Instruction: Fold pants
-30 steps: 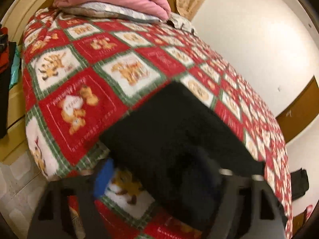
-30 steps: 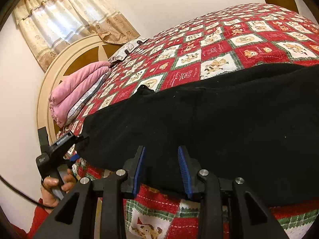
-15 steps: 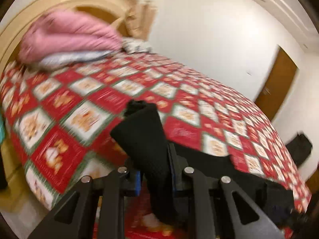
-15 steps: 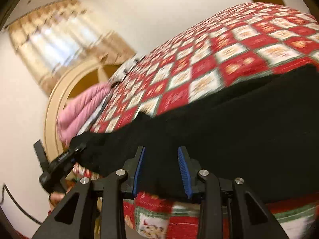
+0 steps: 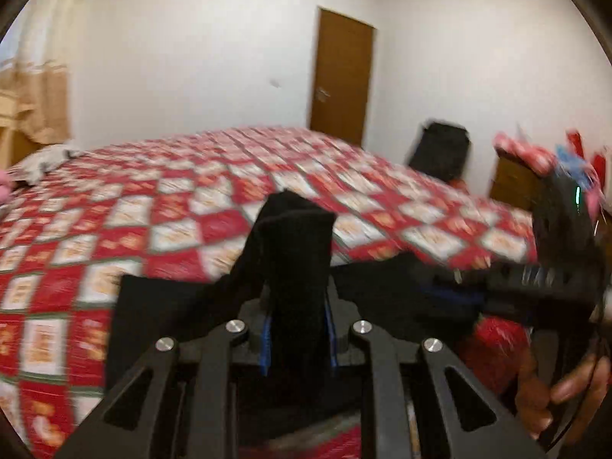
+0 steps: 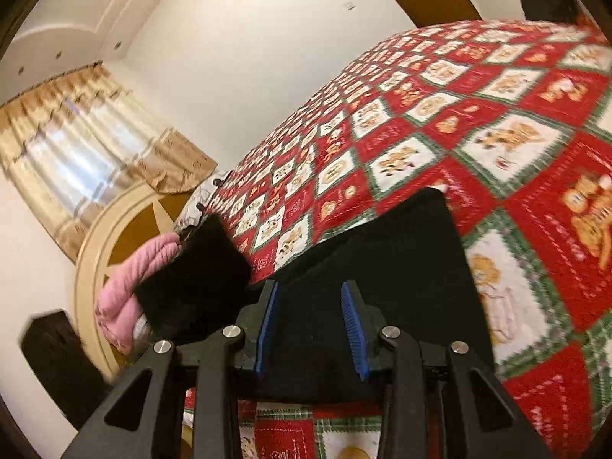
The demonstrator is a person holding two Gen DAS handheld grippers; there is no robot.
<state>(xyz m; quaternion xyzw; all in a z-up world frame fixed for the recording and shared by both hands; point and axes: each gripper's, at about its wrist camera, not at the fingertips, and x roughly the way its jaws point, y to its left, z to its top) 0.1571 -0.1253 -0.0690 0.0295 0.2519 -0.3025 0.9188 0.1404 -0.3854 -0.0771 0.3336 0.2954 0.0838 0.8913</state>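
The black pants [image 5: 164, 306] lie along the near edge of the bed. My left gripper [image 5: 296, 306] is shut on one end of them, and that fabric stands up in a thick fold above the jaws. In the right wrist view this lifted end [image 6: 195, 267] hangs in the air at the left. The rest of the pants [image 6: 401, 267] lies flat on the quilt. My right gripper [image 6: 310, 306] has its blue pads a little apart, with black fabric filling the gap between them at the pants' other end. From the left wrist it shows as the right gripper [image 5: 455, 294], held by a hand [image 5: 566, 394].
A red, white and green patchwork quilt [image 6: 497, 134] covers the wide bed. Pink pillows [image 6: 130, 279] lean on the round headboard [image 6: 91, 252] at the left, under curtains [image 6: 76, 145]. A brown door [image 5: 340, 76], a black bag [image 5: 440, 149] and a wooden cabinet [image 5: 512, 179] stand past the bed.
My left gripper closed on the pants' end, lifted it off the quilt and swung it toward the right gripper while rolling upright. The right gripper shifted along the bed edge, its pads unchanged.
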